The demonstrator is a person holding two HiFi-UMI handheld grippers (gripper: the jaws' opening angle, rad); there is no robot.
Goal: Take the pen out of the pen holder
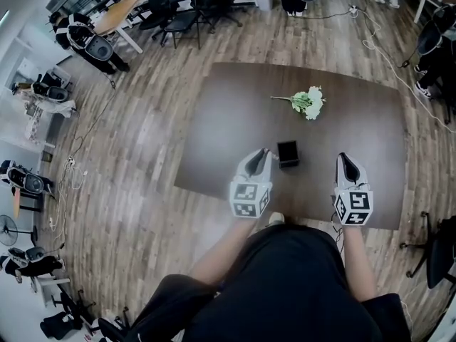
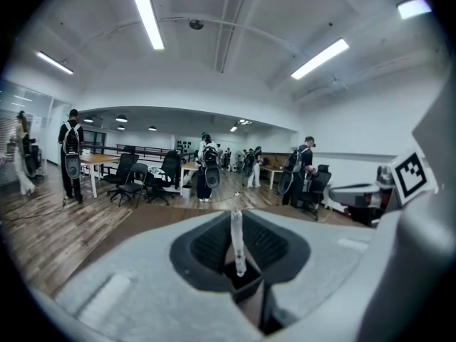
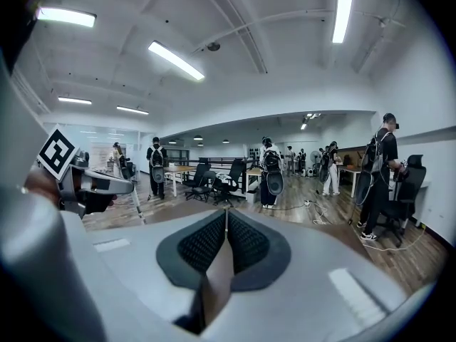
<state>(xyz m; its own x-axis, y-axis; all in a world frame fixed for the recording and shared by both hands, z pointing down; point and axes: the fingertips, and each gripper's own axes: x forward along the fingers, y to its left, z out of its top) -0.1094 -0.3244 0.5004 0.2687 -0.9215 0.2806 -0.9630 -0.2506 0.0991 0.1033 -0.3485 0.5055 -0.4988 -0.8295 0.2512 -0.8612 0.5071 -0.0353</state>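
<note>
A small black pen holder [image 1: 288, 153] stands on the dark brown table [image 1: 221, 120], near its front edge. My left gripper [image 1: 264, 152] hangs just left of the holder and is shut on a thin white pen [image 2: 236, 242], which stands upright between the pads. In the left gripper view [image 2: 236, 218] a dark square opening shows in the gap just under the pen's lower end. From the right gripper view the pen [image 3: 137, 206] sticks down out of the left gripper. My right gripper [image 1: 347, 158] is to the right of the holder, its jaws [image 3: 226, 218] shut with nothing between them.
A bunch of white flowers with green stems [image 1: 308, 102] lies on the table behind the holder. Office chairs, desks and several people with backpacks stand farther back in the room. Cables run across the wooden floor at the right.
</note>
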